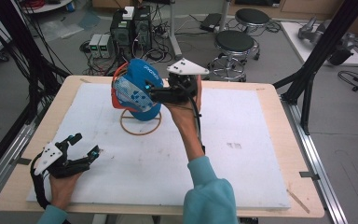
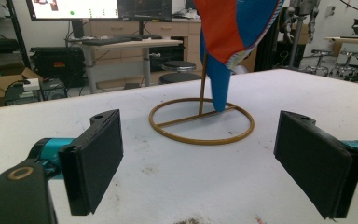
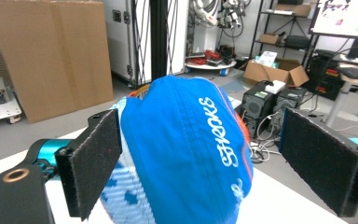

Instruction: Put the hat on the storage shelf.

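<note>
A blue cap [image 1: 140, 91] with orange trim and white lettering hangs on a gold wire stand whose ring base [image 1: 140, 123] lies on the white board [image 1: 242, 154]. My right gripper [image 1: 151, 92] is raised at the cap's right side, open. In the right gripper view the cap [image 3: 186, 154] sits between the spread jaws, its side close to the left pad [image 3: 93, 163]. My left gripper [image 1: 86, 144] rests low at the board's near left corner, open and holding nothing. In the left gripper view the stand [image 2: 200, 121] and the cap [image 2: 233, 28] are well ahead of its pads [image 2: 95, 163].
The board lies on a wooden table [image 1: 279, 140]. Past the far edge are two stools [image 1: 233, 44], computer towers [image 1: 130, 28] and loose cables on the floor. Black frame posts [image 1: 314, 60] rise at the right side and at the left.
</note>
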Action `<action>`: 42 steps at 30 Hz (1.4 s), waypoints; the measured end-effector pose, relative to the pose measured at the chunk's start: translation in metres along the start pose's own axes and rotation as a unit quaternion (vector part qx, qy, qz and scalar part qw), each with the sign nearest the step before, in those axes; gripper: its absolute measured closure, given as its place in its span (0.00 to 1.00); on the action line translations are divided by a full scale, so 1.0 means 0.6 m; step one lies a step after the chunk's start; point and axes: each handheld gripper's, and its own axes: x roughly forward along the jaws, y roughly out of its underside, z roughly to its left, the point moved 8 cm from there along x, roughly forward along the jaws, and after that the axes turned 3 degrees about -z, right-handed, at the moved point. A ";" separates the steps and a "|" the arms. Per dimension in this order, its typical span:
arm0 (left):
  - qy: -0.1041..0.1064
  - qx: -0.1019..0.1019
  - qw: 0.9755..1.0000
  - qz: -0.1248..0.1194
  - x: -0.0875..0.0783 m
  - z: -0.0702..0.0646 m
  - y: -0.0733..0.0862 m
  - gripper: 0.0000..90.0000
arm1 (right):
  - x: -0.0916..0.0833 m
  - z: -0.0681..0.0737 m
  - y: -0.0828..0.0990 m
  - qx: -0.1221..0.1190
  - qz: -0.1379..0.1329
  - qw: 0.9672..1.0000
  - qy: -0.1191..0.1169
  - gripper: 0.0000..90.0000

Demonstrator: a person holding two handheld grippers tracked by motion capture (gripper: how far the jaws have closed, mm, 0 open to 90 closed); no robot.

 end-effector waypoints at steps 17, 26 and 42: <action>0.000 0.001 1.000 0.001 0.000 0.000 0.000 0.18 | -0.176 -0.039 0.068 -0.002 -0.042 0.998 0.051 0.13; -0.003 -0.003 1.000 0.000 0.000 0.001 0.000 0.18 | -0.239 -0.056 0.162 0.030 -0.026 0.996 0.080 0.13; -0.002 0.005 1.000 0.003 0.000 -0.001 0.000 0.18 | -0.311 -0.042 0.328 0.040 -0.019 0.993 0.113 0.13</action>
